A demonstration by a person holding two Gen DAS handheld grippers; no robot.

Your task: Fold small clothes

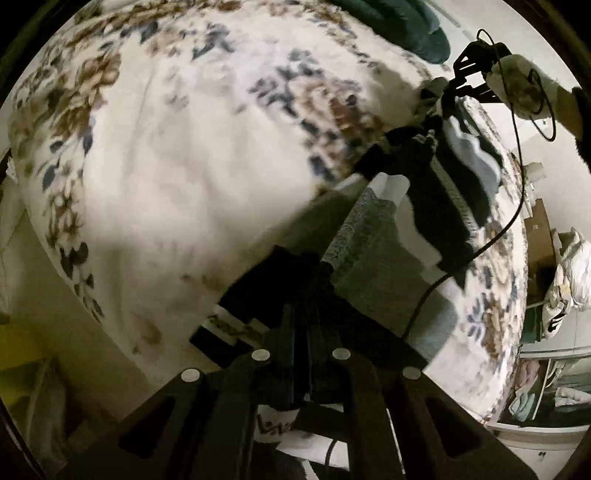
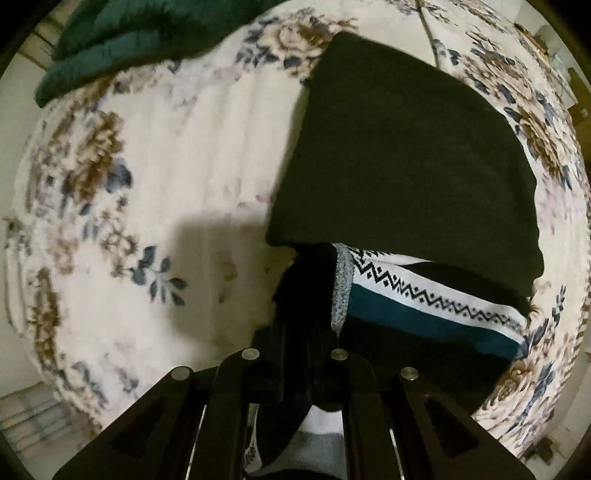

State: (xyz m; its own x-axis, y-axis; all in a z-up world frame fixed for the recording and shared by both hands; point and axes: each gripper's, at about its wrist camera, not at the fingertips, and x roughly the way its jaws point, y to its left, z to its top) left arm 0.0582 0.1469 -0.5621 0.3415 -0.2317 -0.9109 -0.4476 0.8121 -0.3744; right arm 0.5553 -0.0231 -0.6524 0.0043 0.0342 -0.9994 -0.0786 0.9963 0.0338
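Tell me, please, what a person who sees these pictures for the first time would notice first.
First comes the patterned sock, black, white and teal with a zigzag band, pinched by both the right gripper and the left gripper above the floral bedspread. Behind it in the right wrist view lies a black folded garment, and a dark green blanket is at the top left.

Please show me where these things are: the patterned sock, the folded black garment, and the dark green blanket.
patterned sock (image 2: 436, 295), right wrist view, on its white zigzag band.
folded black garment (image 2: 406, 155), right wrist view, on the middle of its top face.
dark green blanket (image 2: 122, 40), right wrist view, on its thick folded edge.
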